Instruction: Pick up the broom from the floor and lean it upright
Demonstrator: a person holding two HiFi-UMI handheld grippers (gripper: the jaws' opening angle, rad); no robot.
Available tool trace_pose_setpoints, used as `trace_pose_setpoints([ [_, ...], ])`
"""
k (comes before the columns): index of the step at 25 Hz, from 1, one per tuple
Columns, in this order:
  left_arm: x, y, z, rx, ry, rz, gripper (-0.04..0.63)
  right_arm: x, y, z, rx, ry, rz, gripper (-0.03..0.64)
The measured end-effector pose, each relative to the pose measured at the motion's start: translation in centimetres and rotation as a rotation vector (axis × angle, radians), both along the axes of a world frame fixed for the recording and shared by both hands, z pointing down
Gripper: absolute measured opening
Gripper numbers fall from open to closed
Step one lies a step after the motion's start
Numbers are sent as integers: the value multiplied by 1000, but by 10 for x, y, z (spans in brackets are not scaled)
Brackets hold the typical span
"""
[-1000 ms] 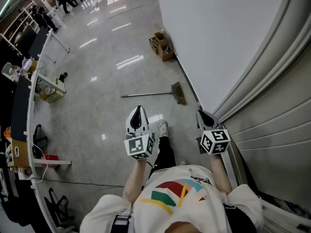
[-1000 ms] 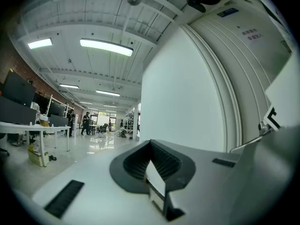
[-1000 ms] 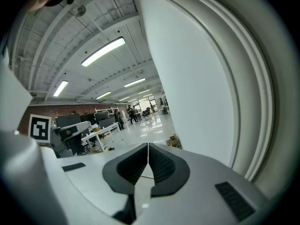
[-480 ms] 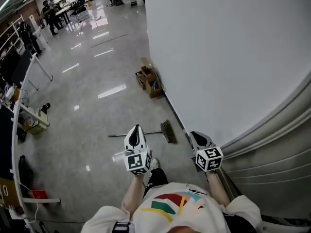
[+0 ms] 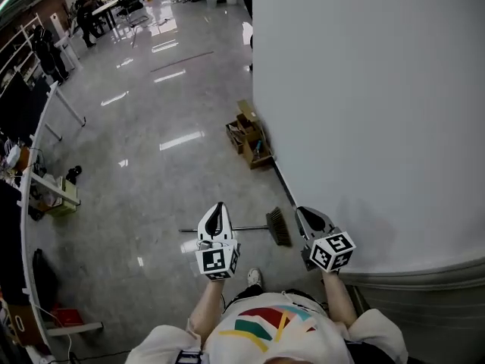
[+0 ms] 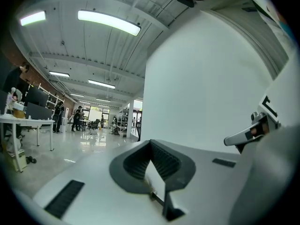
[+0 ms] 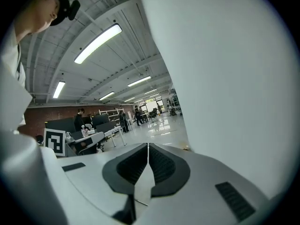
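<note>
The broom [image 5: 277,227] lies flat on the glossy grey floor, bristle head close to the white wall, its thin handle [image 5: 250,227] running left. In the head view my left gripper [image 5: 219,206] hangs over the handle and hides its middle. My right gripper [image 5: 302,211] is just right of the bristles, by the wall. Both are held high above the floor, pointing roughly level. The left gripper [image 6: 151,142] has its jaws together with nothing between them. The right gripper [image 7: 148,145] is likewise shut and empty. Neither gripper view shows the broom.
Open cardboard boxes [image 5: 251,137] sit against the white wall [image 5: 364,112] further ahead. Desks and clutter [image 5: 47,192] line the left side. A ribbed shutter [image 5: 424,302] starts at the lower right. People stand at tables [image 5: 83,10] far off.
The person has walked forward along the wall. The broom has slid down the head view from well ahead of the grippers to right under them. Both grippers stay shut.
</note>
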State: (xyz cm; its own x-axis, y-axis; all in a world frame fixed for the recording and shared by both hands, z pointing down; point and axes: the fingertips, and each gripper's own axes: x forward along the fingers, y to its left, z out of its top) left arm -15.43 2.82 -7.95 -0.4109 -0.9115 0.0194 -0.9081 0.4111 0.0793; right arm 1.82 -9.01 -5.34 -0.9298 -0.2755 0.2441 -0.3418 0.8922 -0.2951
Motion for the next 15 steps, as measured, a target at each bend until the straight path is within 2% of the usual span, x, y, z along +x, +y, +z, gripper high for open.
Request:
trace_pose_setpoints([
  [4,-29,-25,19,-25,13,7,44,-30,-19,14,-42,4,-16,15],
  [10,-44,-52,23,-43,15,-24,44,-71,-20,30,-60,30,-169,15],
  [13,-43,-61,16,-43,3,-22,44,-83,-36,23,10,36,-173,17],
  [14,-44,-63,18,-47,4,-25,44,-87,-43,23,34,34,-172,38],
  [15,-44,-66,21,-51,6,-29,44,-91,-49,25,48,26,-175,108],
])
